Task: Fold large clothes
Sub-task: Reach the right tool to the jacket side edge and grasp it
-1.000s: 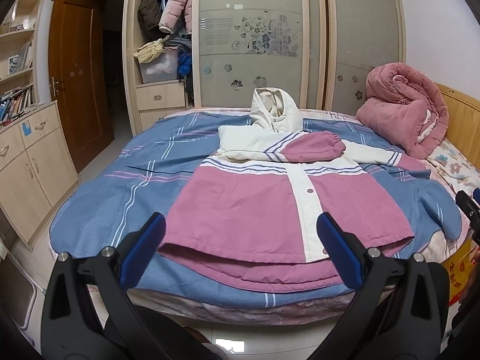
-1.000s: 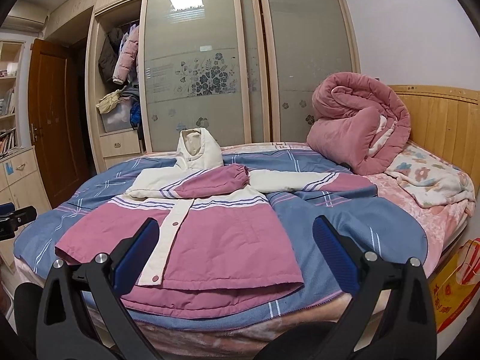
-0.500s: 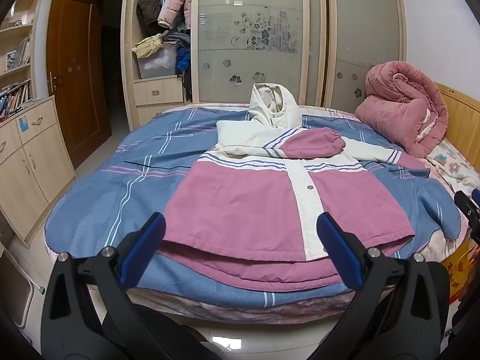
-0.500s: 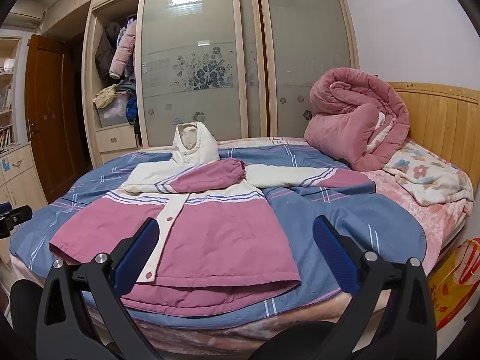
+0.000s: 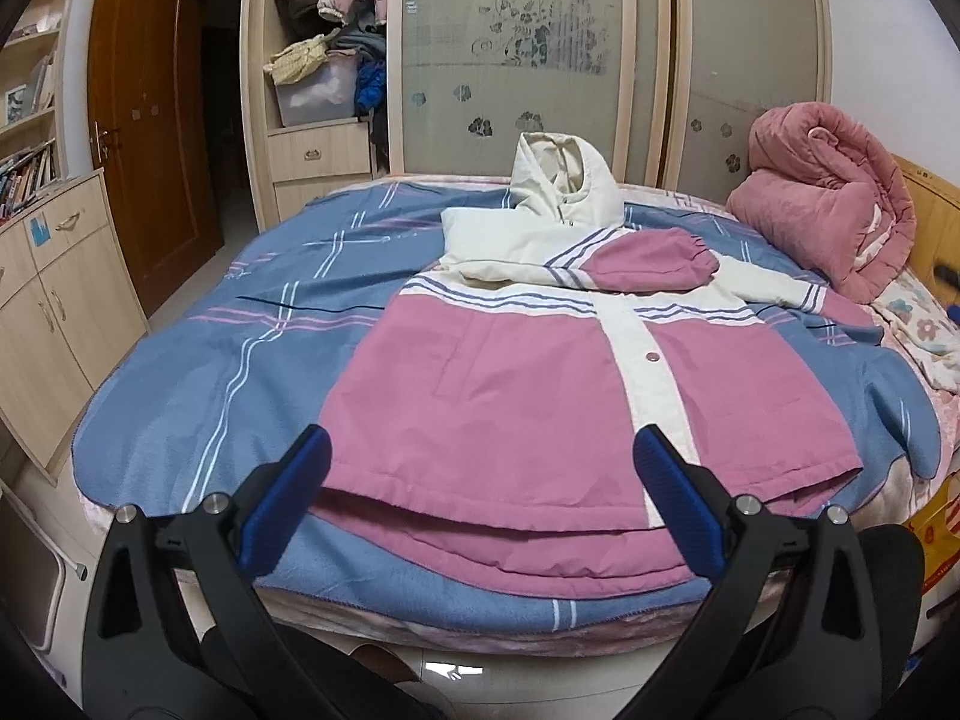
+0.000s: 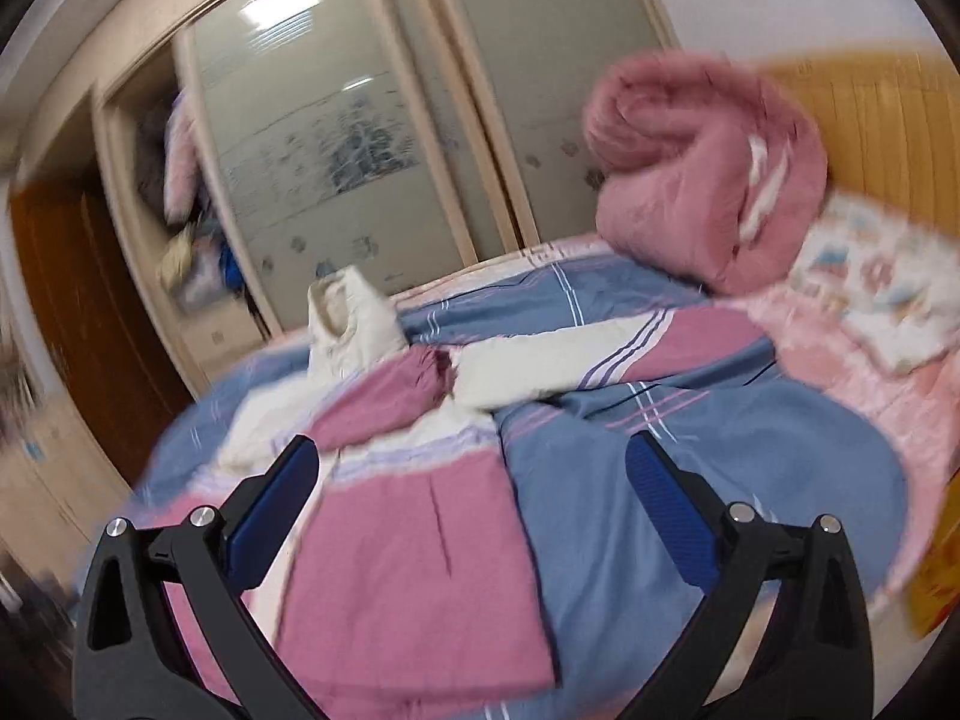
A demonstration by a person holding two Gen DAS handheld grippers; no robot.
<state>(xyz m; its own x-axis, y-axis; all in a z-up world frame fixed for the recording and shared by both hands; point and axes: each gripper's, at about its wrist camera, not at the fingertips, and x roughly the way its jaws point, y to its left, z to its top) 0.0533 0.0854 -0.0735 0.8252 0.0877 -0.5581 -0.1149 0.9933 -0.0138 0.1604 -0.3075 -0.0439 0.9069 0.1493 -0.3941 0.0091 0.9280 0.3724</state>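
I saw the pink-and-white jacket (image 5: pixel 528 396) lying flat on the blue striped bedspread (image 5: pixel 228 360), hood toward the wardrobe (image 5: pixel 600 60). The left gripper (image 5: pixel 480 504) stood wide open and empty, near the hem. The right gripper (image 6: pixel 474 510) was likewise spread wide, holding nothing; its view was motion-blurred, so jacket detail there was hard to read

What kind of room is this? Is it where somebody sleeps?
Most likely a bedroom at home. There's a big bed with a blue striped cover, a wardrobe with sliding frosted doors and coats hanging inside, and a rolled-up pink quilt by the wooden headboard. A pink and cream jacket lies spread on the bed.
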